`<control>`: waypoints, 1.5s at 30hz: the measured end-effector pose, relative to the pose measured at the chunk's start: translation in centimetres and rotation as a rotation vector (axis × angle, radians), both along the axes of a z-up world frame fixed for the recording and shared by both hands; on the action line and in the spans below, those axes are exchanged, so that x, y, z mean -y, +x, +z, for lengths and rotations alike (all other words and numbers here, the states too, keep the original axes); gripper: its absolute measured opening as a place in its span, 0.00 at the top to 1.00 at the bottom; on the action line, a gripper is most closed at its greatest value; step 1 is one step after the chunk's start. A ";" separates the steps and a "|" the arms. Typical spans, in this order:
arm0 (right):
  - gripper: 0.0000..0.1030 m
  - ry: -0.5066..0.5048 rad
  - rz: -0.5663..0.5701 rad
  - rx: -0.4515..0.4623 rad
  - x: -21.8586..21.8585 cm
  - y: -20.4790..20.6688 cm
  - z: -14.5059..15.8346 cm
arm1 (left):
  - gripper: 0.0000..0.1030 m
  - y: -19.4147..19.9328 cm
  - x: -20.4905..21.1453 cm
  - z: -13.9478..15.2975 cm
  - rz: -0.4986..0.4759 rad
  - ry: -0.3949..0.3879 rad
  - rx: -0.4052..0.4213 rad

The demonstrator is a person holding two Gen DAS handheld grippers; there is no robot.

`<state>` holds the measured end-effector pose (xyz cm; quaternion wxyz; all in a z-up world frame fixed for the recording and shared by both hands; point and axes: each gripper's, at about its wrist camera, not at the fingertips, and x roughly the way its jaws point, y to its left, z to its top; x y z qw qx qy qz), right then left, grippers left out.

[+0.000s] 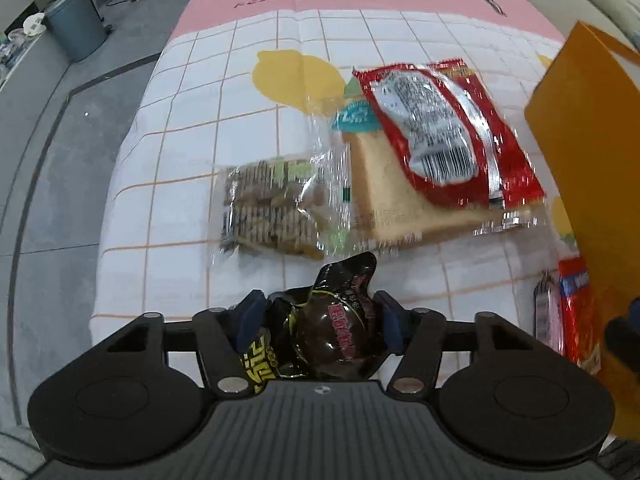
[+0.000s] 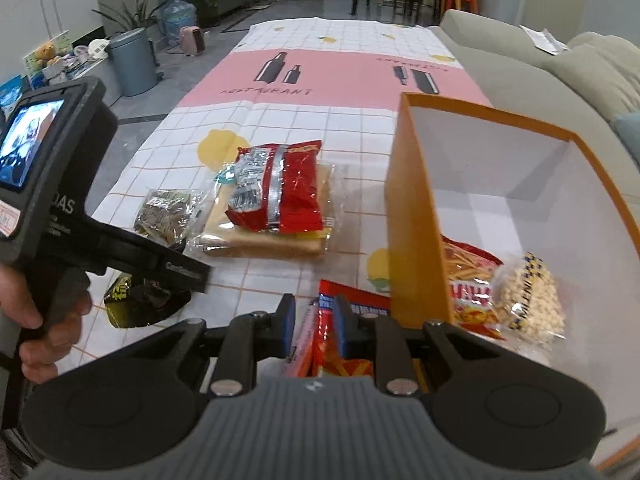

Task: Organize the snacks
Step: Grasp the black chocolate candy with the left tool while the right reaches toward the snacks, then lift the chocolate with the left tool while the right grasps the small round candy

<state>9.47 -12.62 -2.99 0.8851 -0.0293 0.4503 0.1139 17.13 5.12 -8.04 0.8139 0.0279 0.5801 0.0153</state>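
While the left gripper (image 1: 320, 312) pointed steeply down at the tablecloth (image 1: 192, 152), a black snack packet (image 1: 332, 332) sat between its blue pads (image 1: 250, 320), which touched the wrapper on both sides, so the jaws were half-closed on it; the packet lay on the cloth near the table's front edge. The right gripper (image 2: 314, 322) stood narrow, its pads (image 2: 344, 332) pinching a red snack bag (image 2: 326, 340) just outside the near corner of the orange box (image 2: 412, 208); whether that bag rested on the cloth or hung clear could not be told. Inside the box lay a red fries packet (image 2: 472, 292) and, touching it on the right, a clear bag of pale puffs (image 2: 528, 300). Further back on the cloth, a red foil bag (image 2: 280, 188) lay on top of a wrapped bread slice (image 2: 260, 240); just left of the bread lay a clear packet of brown snacks (image 2: 164, 212). In the right wrist view a hand (image 2: 36, 320) gripped the left gripper's handle. A grey sofa (image 2: 540, 64) ran along the table's right side; a blue bin (image 2: 132, 60) stood on the floor at the left.
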 end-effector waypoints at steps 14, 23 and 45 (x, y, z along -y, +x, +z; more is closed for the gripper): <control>0.82 -0.160 -0.195 0.083 0.6 -5.0 4.4 | 0.43 -1.1 0.4 0.6 0.076 0.011 0.039; 0.82 -0.139 -0.329 0.034 1.0 -7.0 4.0 | 0.44 -1.8 -1.4 1.0 0.139 -0.083 0.055; 0.82 0.016 -0.174 0.027 -1.0 -4.6 -4.2 | 0.46 -1.1 -6.9 2.3 0.272 -0.434 0.014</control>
